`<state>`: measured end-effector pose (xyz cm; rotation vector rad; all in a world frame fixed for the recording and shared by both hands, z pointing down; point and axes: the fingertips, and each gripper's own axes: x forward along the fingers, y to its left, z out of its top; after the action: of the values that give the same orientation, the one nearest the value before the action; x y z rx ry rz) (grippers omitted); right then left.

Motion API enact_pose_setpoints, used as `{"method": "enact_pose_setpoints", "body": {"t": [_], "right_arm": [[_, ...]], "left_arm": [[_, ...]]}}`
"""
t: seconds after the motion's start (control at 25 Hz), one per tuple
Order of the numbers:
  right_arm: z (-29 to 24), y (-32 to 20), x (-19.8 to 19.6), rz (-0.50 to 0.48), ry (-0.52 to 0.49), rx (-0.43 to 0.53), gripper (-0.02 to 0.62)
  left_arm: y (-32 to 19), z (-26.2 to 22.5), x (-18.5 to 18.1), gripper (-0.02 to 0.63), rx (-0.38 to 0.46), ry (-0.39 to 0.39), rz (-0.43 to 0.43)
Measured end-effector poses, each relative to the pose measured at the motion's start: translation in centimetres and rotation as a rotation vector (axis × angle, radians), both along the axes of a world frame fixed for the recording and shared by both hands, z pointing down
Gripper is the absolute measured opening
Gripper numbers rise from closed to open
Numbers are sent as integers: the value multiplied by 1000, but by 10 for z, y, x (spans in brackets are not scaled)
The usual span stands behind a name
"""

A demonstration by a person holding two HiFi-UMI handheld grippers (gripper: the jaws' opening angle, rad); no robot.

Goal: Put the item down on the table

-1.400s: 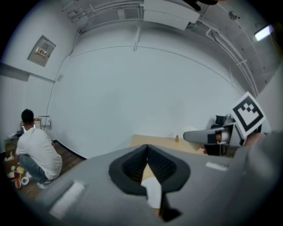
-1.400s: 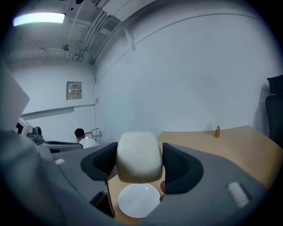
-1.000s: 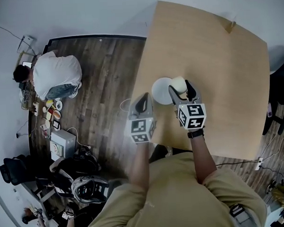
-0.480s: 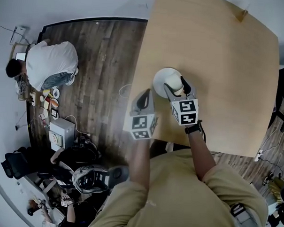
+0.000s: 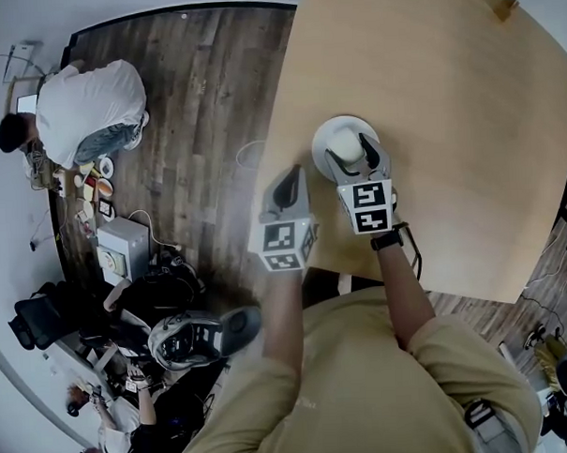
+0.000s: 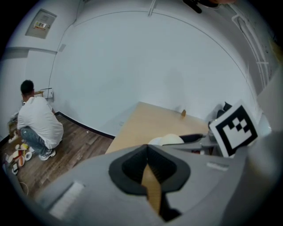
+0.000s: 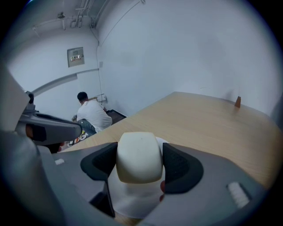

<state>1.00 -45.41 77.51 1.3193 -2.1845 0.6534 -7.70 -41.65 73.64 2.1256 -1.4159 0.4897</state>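
Note:
A cream, rounded block-shaped item (image 7: 139,156) sits between the black pads of my right gripper (image 7: 139,165), which is shut on it. In the head view the item (image 5: 346,148) hangs over a white round plate (image 5: 327,134) near the left edge of the wooden table (image 5: 448,120). My left gripper (image 5: 286,188) is held at the table's left edge, beside the right one, with its jaws shut and nothing in them. From the left gripper view, the item (image 6: 170,139) and plate (image 6: 154,141) show just beyond the shut jaws.
A small brown object (image 5: 505,9) stands at the table's far corner. Left of the table is dark wood floor where a person in a white shirt (image 5: 81,103) crouches among small things. Bags, a box and cables (image 5: 135,274) lie on the floor at lower left.
My right gripper has carried the cream item leftward from the plate's right rim to over the plate's middle. The left gripper has stayed at the table edge.

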Motion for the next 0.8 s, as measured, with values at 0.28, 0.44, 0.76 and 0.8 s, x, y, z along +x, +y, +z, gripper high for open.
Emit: {"method": "enact_pose_setpoints", "body": {"t": [0.28,0.44,0.76,0.8], "right_arm": [[14,-3,-7,-29,119,14,322],[17,-4,-7,-29,138,8,322],[15,-6,-10,-13,129,2,335],[10,-6,-10,-8,125,10,336]], "left_arm": [[4,0,-14,3,1,12,-7],[4,3,-16,3,-1,18,-10],[2,-11,-19,3,25,29,0],[1,-15,-20,3,31,31,0]]}}
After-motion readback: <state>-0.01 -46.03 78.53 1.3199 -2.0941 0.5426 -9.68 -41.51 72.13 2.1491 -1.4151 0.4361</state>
